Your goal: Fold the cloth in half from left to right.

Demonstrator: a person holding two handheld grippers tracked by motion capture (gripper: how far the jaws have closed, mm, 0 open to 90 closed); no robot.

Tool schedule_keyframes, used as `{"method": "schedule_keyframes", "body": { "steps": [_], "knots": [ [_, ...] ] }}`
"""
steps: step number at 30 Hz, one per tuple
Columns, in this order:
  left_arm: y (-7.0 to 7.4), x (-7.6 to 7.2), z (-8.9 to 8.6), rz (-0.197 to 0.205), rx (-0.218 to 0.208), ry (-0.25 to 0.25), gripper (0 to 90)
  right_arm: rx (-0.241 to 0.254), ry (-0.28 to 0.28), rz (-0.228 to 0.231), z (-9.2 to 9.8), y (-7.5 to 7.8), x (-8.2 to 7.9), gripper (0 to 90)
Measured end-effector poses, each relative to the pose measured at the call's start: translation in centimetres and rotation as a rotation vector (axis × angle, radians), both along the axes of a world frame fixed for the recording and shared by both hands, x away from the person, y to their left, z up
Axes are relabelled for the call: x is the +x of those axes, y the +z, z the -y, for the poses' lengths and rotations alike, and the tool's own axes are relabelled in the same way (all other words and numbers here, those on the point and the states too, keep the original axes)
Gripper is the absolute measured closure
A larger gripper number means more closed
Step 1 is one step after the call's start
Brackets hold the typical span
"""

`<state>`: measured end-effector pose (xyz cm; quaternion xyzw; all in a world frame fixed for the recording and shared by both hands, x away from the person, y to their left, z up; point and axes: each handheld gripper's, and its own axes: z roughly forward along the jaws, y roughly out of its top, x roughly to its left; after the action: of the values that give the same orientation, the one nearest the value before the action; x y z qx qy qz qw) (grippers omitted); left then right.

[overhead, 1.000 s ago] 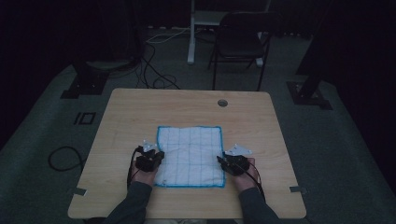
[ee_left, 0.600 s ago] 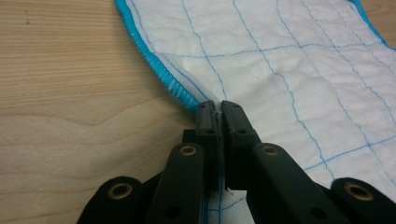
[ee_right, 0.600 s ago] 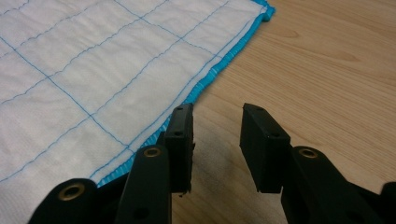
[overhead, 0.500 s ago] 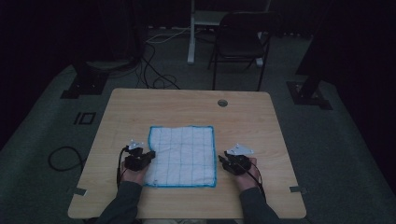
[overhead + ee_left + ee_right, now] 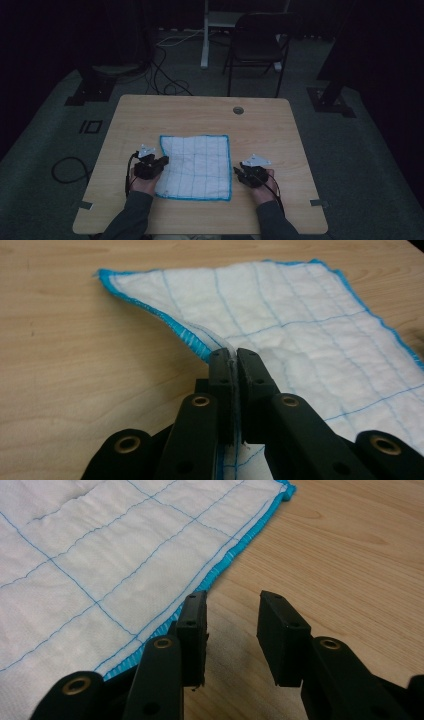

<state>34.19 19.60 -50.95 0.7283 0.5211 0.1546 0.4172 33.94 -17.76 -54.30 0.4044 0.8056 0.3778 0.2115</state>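
Observation:
A white quilted cloth (image 5: 197,167) with thin blue grid lines and a blue hem lies flat on the wooden table (image 5: 200,112). My left gripper (image 5: 151,165) is at the cloth's left edge. In the left gripper view the left gripper (image 5: 232,357) is shut on the blue hem, and the cloth (image 5: 280,305) rises a little off the wood there. My right gripper (image 5: 251,175) rests just right of the cloth. In the right gripper view the right gripper (image 5: 232,611) stands open over bare wood beside the hem of the cloth (image 5: 100,555), with nothing between its jaws.
A round cable hole (image 5: 238,110) sits near the table's far edge. Beyond the table stand a dark folding chair (image 5: 257,47) and a white post (image 5: 205,35), with cables (image 5: 165,80) on the floor. Bare wood surrounds the cloth on all sides.
The cloth has slid left with my left gripper, opening a gap to the right gripper. The left gripper has since risen slightly with the hem. The right gripper has stayed put.

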Motion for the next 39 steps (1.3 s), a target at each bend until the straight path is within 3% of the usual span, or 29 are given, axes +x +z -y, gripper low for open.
{"method": "schedule_keyframes", "body": {
  "steps": [13,39],
  "knots": [
    [2.2,-0.2,1.9,0.059,0.012,-0.065,86.9,0.0,0.003,-0.002,-0.1,-0.1,0.0,65.0],
    [4.8,-0.1,5.2,0.111,-0.005,-0.173,88.1,0.0,0.0,0.0,0.0,0.0,0.0,65.0]
  ]
}}
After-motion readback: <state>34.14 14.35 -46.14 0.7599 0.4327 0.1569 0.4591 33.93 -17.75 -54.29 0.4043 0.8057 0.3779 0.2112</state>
